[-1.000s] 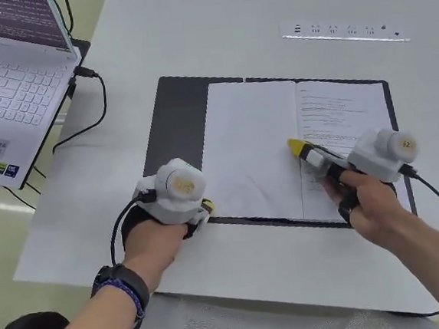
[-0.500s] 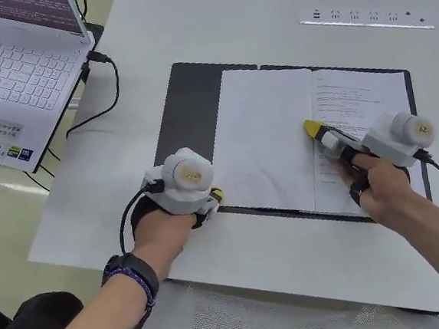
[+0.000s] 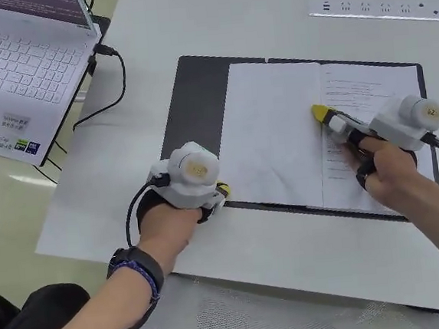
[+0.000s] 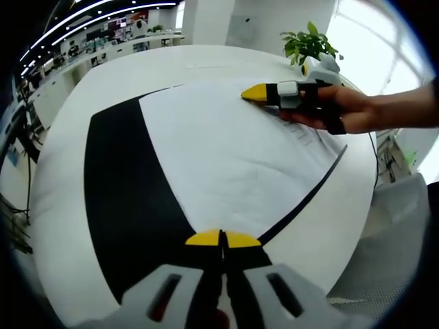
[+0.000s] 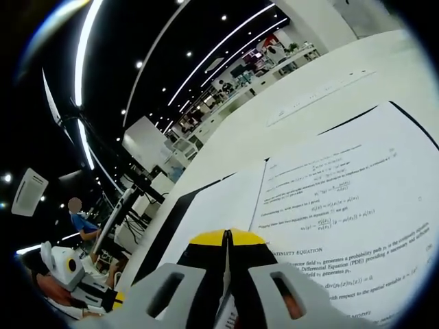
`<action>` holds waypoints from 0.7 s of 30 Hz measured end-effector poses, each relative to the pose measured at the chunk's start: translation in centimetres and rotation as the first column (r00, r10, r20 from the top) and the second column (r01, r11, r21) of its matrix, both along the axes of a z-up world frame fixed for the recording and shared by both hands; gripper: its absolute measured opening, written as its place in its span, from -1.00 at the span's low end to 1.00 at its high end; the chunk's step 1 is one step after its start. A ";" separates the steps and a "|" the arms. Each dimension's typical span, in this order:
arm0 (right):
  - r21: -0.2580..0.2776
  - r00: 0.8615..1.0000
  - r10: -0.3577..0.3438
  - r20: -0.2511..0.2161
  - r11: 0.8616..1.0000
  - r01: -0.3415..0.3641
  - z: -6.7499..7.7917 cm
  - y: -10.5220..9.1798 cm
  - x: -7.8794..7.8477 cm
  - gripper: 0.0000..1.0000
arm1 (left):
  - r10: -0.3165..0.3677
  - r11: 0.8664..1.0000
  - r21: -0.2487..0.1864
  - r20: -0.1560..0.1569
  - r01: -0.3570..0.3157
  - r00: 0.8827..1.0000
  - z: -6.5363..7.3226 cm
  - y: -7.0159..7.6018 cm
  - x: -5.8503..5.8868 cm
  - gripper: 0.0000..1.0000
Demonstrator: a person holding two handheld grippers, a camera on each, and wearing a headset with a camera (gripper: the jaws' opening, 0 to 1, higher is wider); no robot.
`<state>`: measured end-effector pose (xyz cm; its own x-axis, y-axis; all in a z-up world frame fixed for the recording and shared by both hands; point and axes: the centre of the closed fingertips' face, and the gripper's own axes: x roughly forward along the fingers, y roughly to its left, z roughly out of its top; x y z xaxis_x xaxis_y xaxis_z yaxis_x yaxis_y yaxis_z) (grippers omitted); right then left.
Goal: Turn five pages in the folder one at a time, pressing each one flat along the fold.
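— Where is the folder (image 3: pixel 198 97)?
— It lies open and flat in the middle of the tabletop (image 3: pixel 214 19), with its near edge close to the tabletop's near edge.

— What does it hold?
— Paper sheets. A blank page (image 3: pixel 270 129) lies over the middle, and a printed page (image 3: pixel 371 93) sits on the right of the fold. The black inner cover shows bare along the folder's left side.

— And the claws?
— The right claw (image 3: pixel 320 112) is clenched with its yellow tips together. It rests on the fold line between the blank page and the printed page, in the folder's far half. The left claw (image 3: pixel 221 189) is also closed tip to tip. It sits at the folder's near edge, by the blank page's near left corner. I cannot tell whether it pinches any paper.

— How much room is around the folder?
— A laptop (image 3: pixel 19 66) sits at the tabletop's far left corner, well apart from the folder. A cable (image 3: pixel 124 76) loops from its side between the two. A power strip (image 3: pixel 379 6) lies near the far edge towards the right. There is bare tabletop between it and the folder's far edge. A bare band also runs along the near edge, and a wider one lies left of the cover.
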<state>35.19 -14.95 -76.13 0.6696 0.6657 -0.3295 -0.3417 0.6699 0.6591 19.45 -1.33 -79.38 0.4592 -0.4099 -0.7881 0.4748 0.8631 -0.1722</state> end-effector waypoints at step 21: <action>0.018 0.994 -0.105 0.038 0.994 0.104 -0.1 0.0 3.7 -1.00 | 0.013 1.000 0.013 -0.013 -0.013 1.000 -0.1 0.0 0.1 -1.00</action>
<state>38.85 -14.94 -76.20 0.7479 0.5964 -0.2914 -0.2961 0.6927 0.6577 19.52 -1.29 -79.46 0.4536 -0.3939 -0.7994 0.4613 0.8713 -0.1675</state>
